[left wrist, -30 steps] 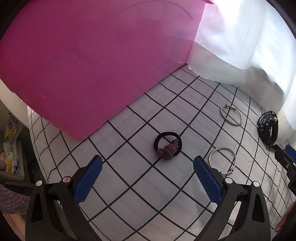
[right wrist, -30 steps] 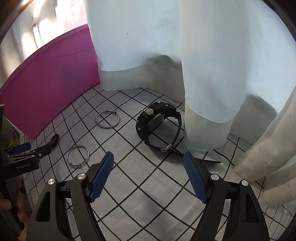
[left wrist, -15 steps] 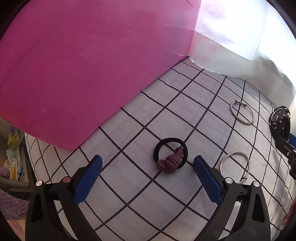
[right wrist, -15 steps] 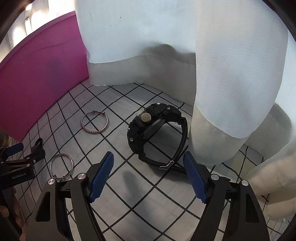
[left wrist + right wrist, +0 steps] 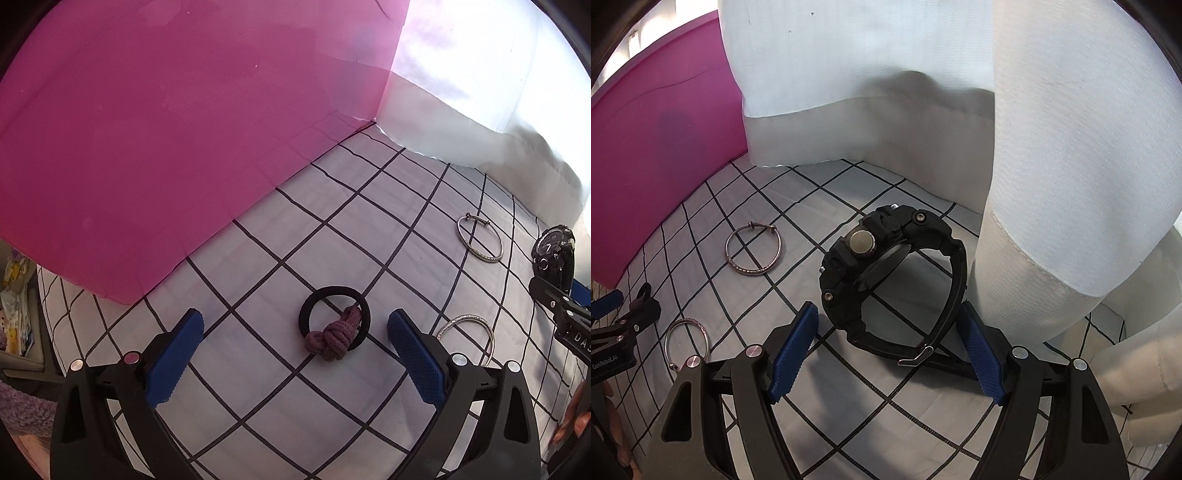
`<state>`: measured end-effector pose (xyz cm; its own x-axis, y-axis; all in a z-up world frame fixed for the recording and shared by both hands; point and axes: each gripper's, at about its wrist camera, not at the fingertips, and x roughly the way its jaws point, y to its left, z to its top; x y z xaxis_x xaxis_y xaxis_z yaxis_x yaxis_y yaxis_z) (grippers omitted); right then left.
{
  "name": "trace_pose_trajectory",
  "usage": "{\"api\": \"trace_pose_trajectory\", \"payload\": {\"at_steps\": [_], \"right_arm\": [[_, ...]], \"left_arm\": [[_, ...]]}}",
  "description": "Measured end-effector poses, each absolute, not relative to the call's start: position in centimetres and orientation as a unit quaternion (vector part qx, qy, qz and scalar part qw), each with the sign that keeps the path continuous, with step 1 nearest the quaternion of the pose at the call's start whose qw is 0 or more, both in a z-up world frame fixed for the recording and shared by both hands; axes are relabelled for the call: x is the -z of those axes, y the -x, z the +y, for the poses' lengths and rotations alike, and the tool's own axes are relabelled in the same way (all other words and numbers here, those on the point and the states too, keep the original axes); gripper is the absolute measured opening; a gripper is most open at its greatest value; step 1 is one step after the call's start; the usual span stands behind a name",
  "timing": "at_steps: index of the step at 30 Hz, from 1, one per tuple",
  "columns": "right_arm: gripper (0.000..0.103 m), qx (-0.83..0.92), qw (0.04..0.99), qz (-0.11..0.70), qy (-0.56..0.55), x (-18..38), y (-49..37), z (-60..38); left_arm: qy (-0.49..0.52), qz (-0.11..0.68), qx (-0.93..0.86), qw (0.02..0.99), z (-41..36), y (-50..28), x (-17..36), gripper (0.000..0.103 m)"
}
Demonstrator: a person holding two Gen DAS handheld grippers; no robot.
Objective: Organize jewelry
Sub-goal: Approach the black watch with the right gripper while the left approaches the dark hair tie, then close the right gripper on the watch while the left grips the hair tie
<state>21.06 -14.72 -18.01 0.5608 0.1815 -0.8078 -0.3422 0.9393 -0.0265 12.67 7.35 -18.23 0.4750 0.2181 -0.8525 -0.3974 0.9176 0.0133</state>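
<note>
A black hair tie (image 5: pixel 334 328) with a mauve knot lies on the grid cloth, just ahead of and between the blue fingertips of my left gripper (image 5: pixel 295 325), which stands open without touching it. A chunky black watch (image 5: pixel 846 266) stands on its side. Its strap loop reaches in between the fingers of my right gripper (image 5: pixel 888 314), which is open, its pads clear of the strap. Two silver bangles lie on the cloth, one farther off (image 5: pixel 480 243) (image 5: pixel 753 249) and one nearer (image 5: pixel 469 332) (image 5: pixel 687 343).
A pink board (image 5: pixel 147 147) (image 5: pixel 657 129) stands along the left side. White curtain folds (image 5: pixel 1034 147) hang close behind and right of the watch. The surface is a white cloth with a black grid (image 5: pixel 332 424). Each gripper shows at the other view's edge.
Both grippers have come down and forward. The hair tie now sits between the left fingertips, and the watch has come in between the right fingers. Nothing was gripped.
</note>
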Motion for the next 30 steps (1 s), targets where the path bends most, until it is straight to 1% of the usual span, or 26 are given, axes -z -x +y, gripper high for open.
{"api": "trace_pose_trajectory", "payload": {"at_steps": [2, 5, 7, 8, 9, 13, 16, 18, 19, 22, 23, 24, 25, 26, 27, 29, 30], "right_arm": [[0.074, -0.148, 0.88, 0.442, 0.091, 18.1, -21.1, -14.7], [0.078, -0.148, 0.88, 0.442, 0.092, 18.1, -21.2, -14.7], [0.084, -0.153, 0.879, 0.442, 0.094, 18.3, -21.3, -14.6], [0.092, -0.153, 0.878, 0.444, 0.096, 18.4, -21.4, -14.4], [0.095, -0.157, 0.875, 0.448, 0.096, 18.6, -21.5, -14.3], [0.095, -0.156, 0.874, 0.449, 0.101, 18.8, -21.7, -13.9], [0.094, -0.155, 0.875, 0.447, 0.099, 18.9, -21.8, -13.8], [0.094, -0.154, 0.875, 0.449, 0.098, 18.9, -21.9, -13.7], [0.094, -0.155, 0.875, 0.449, 0.096, 18.9, -21.8, -13.8], [0.092, -0.153, 0.876, 0.447, 0.094, 18.8, -21.4, -13.8], [0.088, -0.154, 0.877, 0.445, 0.094, 18.7, -21.2, -13.8], [0.08, -0.154, 0.879, 0.442, 0.093, 18.6, -21.1, -13.8], [0.076, -0.154, 0.881, 0.438, 0.093, 18.4, -20.8, -13.9], [0.07, -0.15, 0.882, 0.436, 0.093, 18.3, -20.7, -14.0], [0.061, -0.149, 0.883, 0.435, 0.09, 18.2, -20.7, -14.1], [0.058, -0.148, 0.884, 0.434, 0.09, 18.0, -20.7, -14.2], [0.057, -0.147, 0.885, 0.433, 0.091, 18.0, -20.7, -14.2]], "left_arm": [[0.095, 0.479, -0.184, 0.853, 7.3, -12.9, 18.2, 0.098], [0.096, 0.477, -0.187, 0.853, 7.3, -12.6, 18.1, 0.098], [0.096, 0.47, -0.193, 0.856, 7.1, -12.2, 18.0, 0.098], [0.095, 0.466, -0.195, 0.858, 7.0, -12.0, 18.0, 0.098], [0.094, 0.464, -0.197, 0.858, 6.9, -11.8, 17.9, 0.098], [0.1, 0.469, -0.201, 0.854, 6.9, -11.3, 17.6, 0.098], [0.098, 0.47, -0.195, 0.855, 6.6, -11.2, 17.3, 0.092], [0.092, 0.469, -0.188, 0.858, 6.2, -11.0, 17.0, 0.084], [0.09, 0.469, -0.185, 0.859, 6.0, -11.0, 17.0, 0.082], [0.092, 0.467, -0.181, 0.861, 5.9, -10.7, 16.7, 0.072], [0.091, 0.465, -0.18, 0.862, 5.9, -10.6, 16.5, 0.065], [0.09, 0.463, -0.18, 0.863, 5.9, -10.5, 16.4, 0.056], [0.089, 0.463, -0.178, 0.864, 5.9, -10.4, 16.3, 0.053], [0.088, 0.462, -0.176, 0.865, 5.9, -10.4, 16.2, 0.046], [0.086, 0.462, -0.174, 0.866, 5.8, -10.3, 16.2, 0.036], [0.084, 0.463, -0.171, 0.866, 5.7, -10.3, 16.0, 0.021], [0.084, 0.464, -0.17, 0.865, 5.7, -10.3, 15.9, 0.02]]}}
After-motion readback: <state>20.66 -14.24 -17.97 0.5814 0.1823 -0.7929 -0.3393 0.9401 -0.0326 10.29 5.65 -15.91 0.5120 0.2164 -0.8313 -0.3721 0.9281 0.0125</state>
